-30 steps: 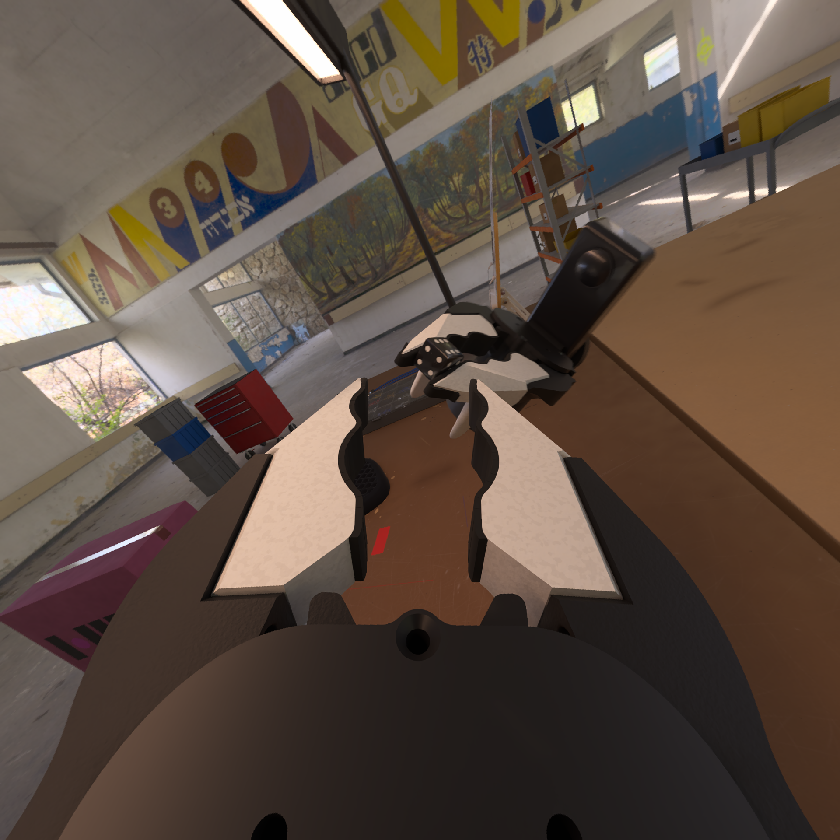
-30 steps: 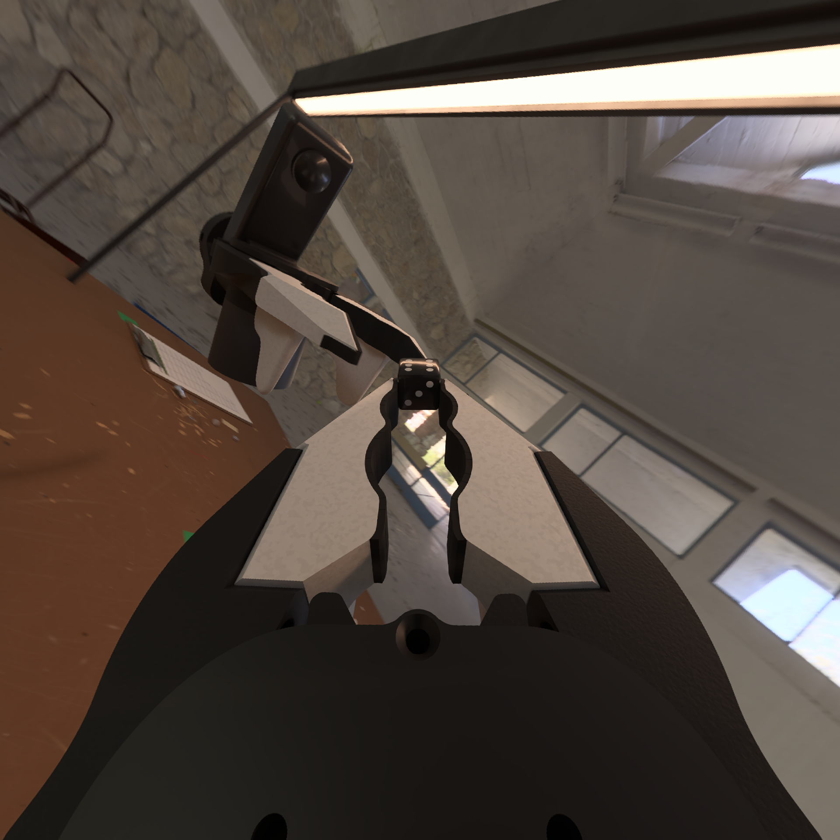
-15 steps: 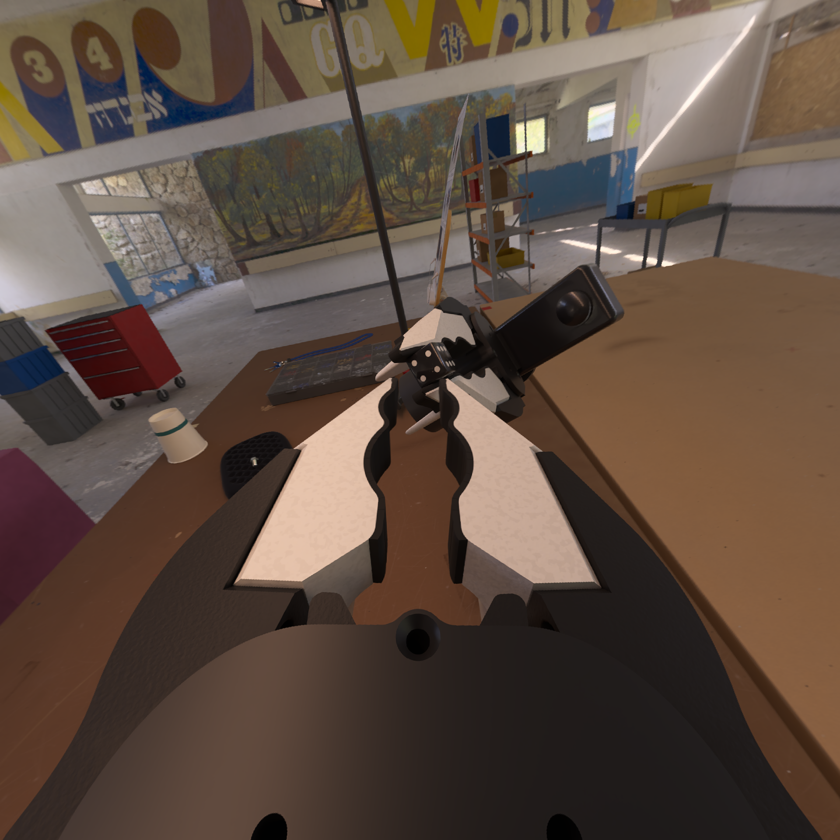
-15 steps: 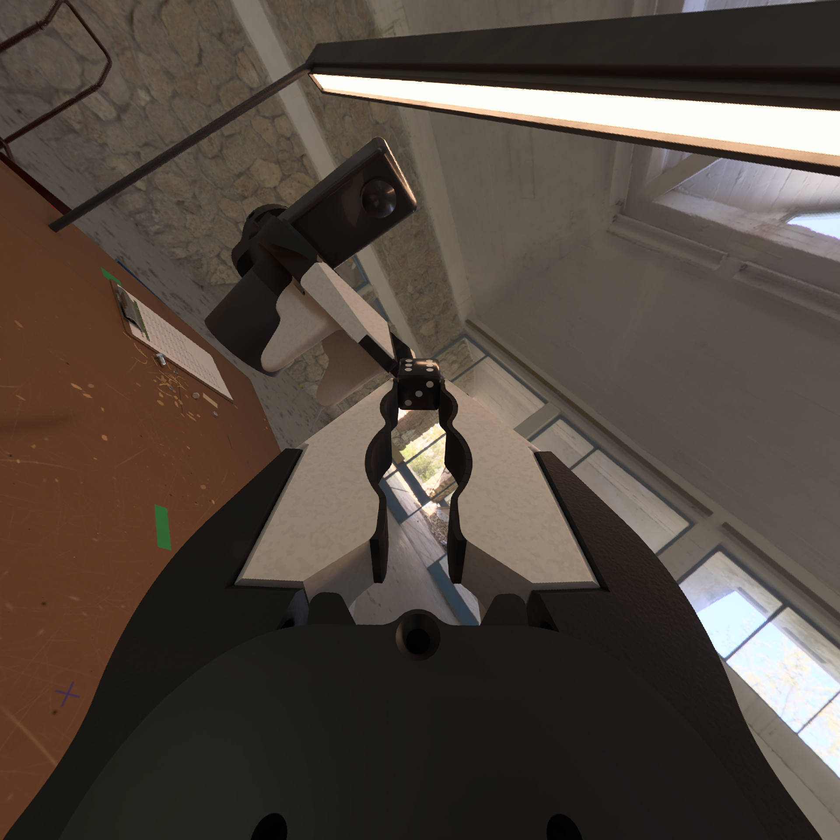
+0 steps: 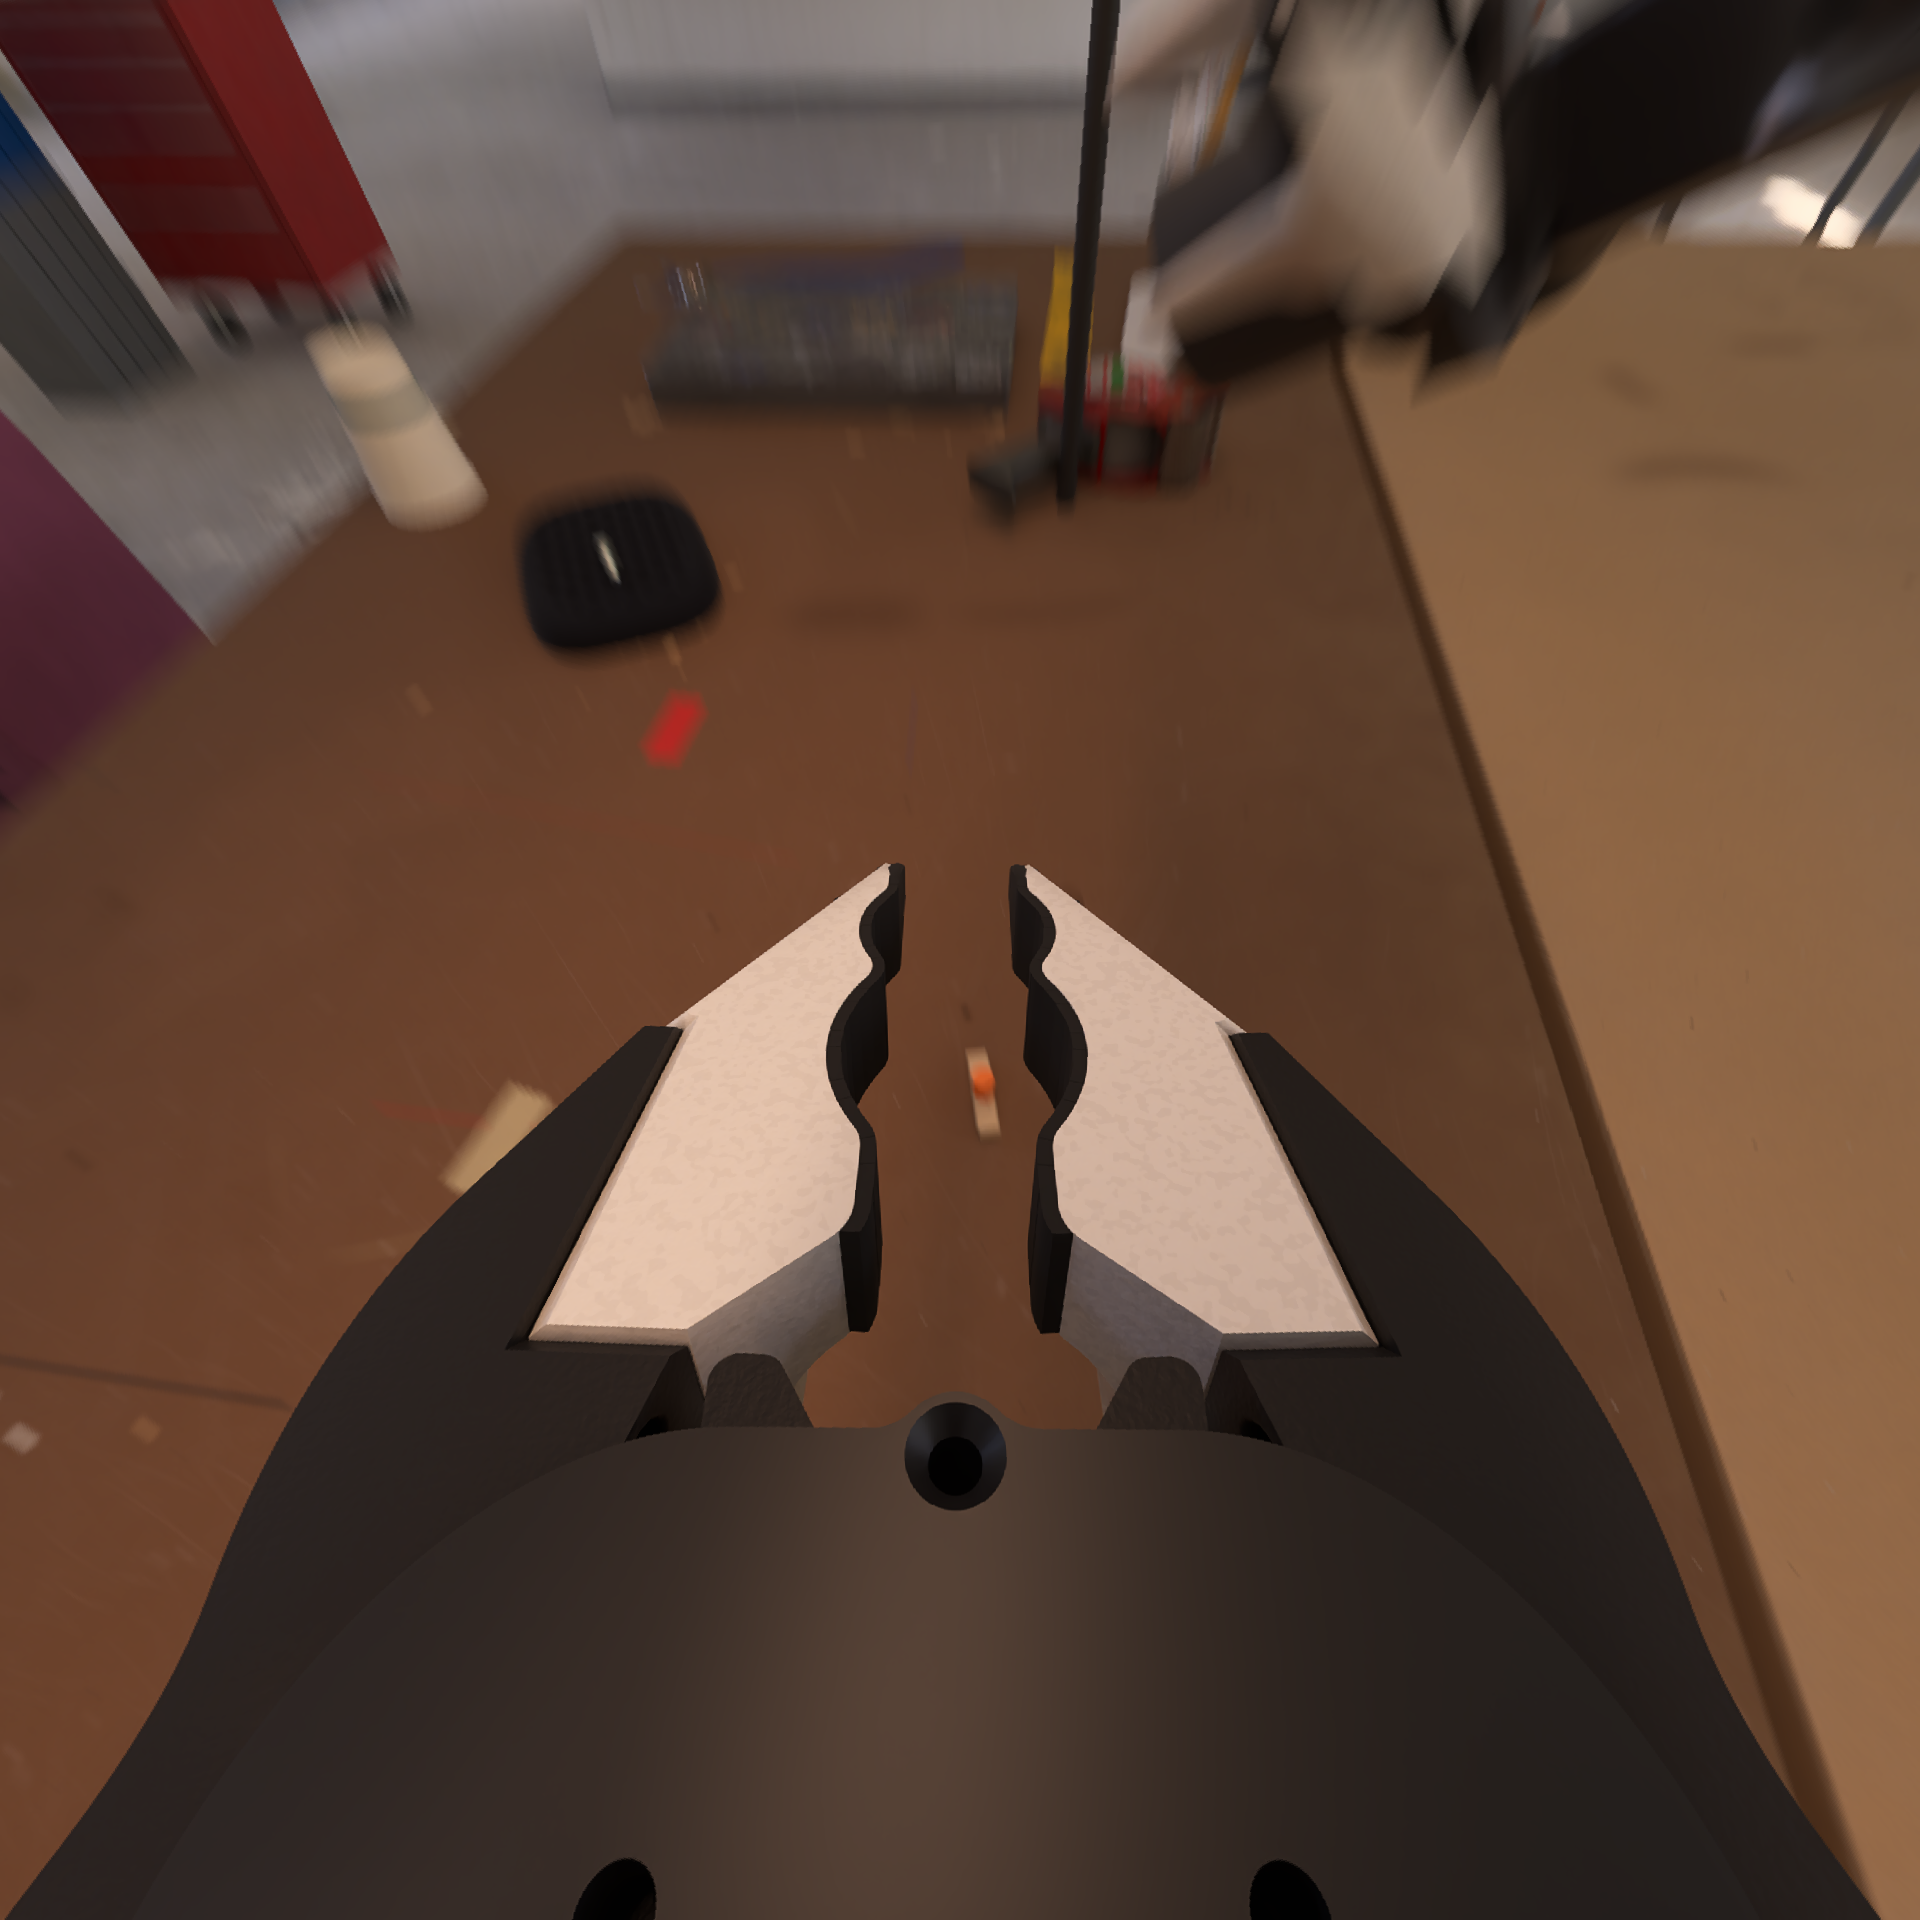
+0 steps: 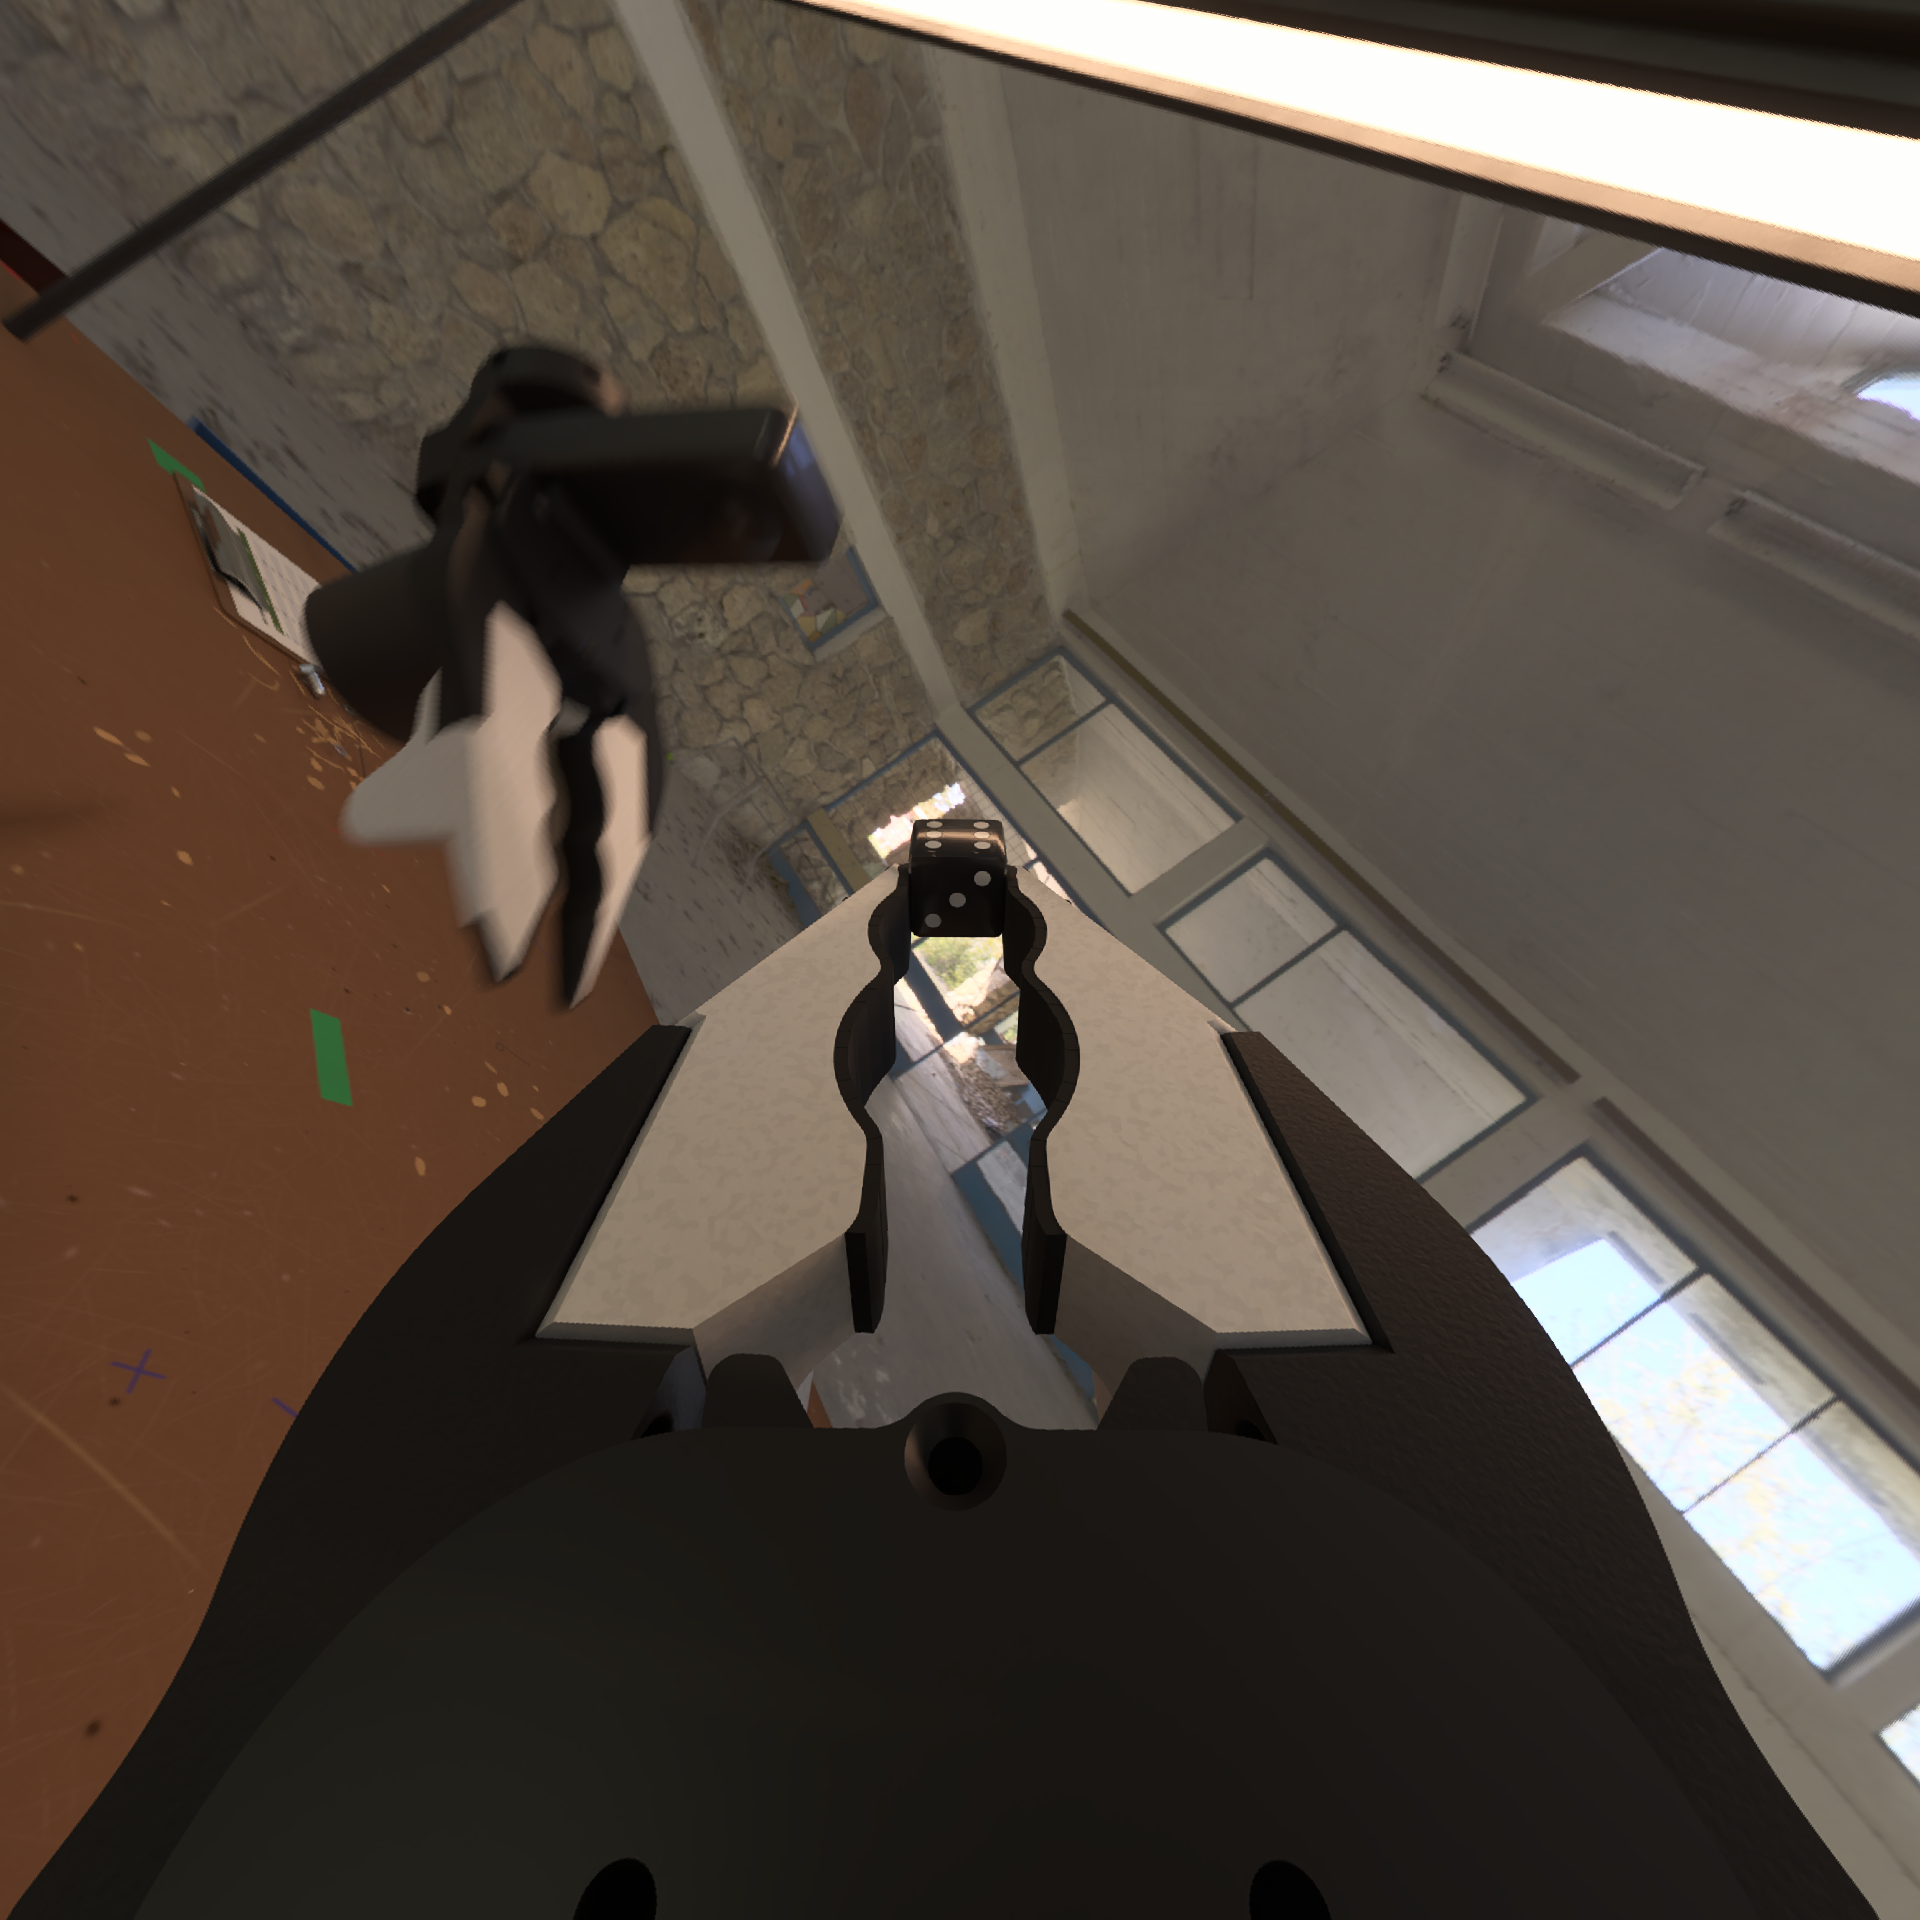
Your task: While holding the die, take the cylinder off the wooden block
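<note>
The small black die with white dots [image 6: 956, 878] sat pinched between the tips of the right gripper [image 6: 956, 896], pointing up off the brown wooden table [image 6: 156, 1039]. The left gripper [image 5: 956, 883] was spread and empty above bare tabletop; far ahead of it stood a black ribbed pad [image 5: 618, 569] and a black lamp pole [image 5: 1086, 249].

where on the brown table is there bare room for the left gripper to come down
Bare brown table lies ahead of the left gripper, bordered by the red tape strip, black ribbed pad and lighter raised board. Crowded at the far edge: dark tray, pole base.
</note>
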You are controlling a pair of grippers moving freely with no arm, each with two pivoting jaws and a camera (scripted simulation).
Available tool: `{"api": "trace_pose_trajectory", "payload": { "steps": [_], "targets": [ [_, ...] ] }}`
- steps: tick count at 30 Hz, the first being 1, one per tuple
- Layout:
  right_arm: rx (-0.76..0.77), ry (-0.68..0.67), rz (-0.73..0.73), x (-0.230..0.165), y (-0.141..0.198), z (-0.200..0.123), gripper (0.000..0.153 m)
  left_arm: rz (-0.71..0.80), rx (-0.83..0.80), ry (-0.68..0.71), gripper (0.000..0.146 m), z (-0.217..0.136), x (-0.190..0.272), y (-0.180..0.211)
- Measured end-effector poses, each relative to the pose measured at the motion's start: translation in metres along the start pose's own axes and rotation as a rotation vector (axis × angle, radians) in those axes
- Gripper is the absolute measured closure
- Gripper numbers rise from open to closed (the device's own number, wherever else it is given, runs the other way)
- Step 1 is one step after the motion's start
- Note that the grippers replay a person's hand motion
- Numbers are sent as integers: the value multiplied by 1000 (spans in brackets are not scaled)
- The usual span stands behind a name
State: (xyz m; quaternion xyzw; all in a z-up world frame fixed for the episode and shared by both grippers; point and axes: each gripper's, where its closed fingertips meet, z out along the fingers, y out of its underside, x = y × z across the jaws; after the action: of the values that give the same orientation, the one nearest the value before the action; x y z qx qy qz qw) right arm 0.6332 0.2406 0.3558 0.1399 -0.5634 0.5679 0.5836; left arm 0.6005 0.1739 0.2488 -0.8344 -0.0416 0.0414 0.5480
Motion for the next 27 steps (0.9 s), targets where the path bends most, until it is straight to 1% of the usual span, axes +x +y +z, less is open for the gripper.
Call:
{"api": "trace_pose_trajectory", "payload": {
  "steps": [3, 5, 7, 8, 10, 12, 13, 18, 23, 27],
  "targets": [
    [20, -7, 39, 14, -5, -11, 136, -57, -187, 30, 125, 46, 13, 64],
    [17, 0, 39, 17, -3, -15, 136, -17, -281, -7, 126, 73, 18, 106],
    [-1, -2, 34, 16, 0, -15, 136, 17, -330, -65, 127, 90, 15, 131],
    [-4, -7, 33, 15, 0, -15, 136, -4, -341, -59, 127, 97, 15, 137],
    [-6, -16, 29, 13, -1, -13, 136, -102, -375, 6, 125, 109, 18, 143],
    [-16, -23, 18, 10, 0, -12, 136, -189, -478, 63, 120, 117, 19, 153],
    [-23, -26, 10, 9, 0, -11, 136, -199, -517, 50, 120, 122, 16, 157],
    [-23, -29, 5, 9, -1, -14, 136, -160, -552, -47, 121, 139, 12, 175],
    [-9, -35, 5, 9, -3, -14, 136, -201, -575, -33, 121, 148, 16, 186],
    [-19, -39, -10, 7, -3, -14, 136, -168, -584, -64, 124, 151, 12, 191]
  ]
}}
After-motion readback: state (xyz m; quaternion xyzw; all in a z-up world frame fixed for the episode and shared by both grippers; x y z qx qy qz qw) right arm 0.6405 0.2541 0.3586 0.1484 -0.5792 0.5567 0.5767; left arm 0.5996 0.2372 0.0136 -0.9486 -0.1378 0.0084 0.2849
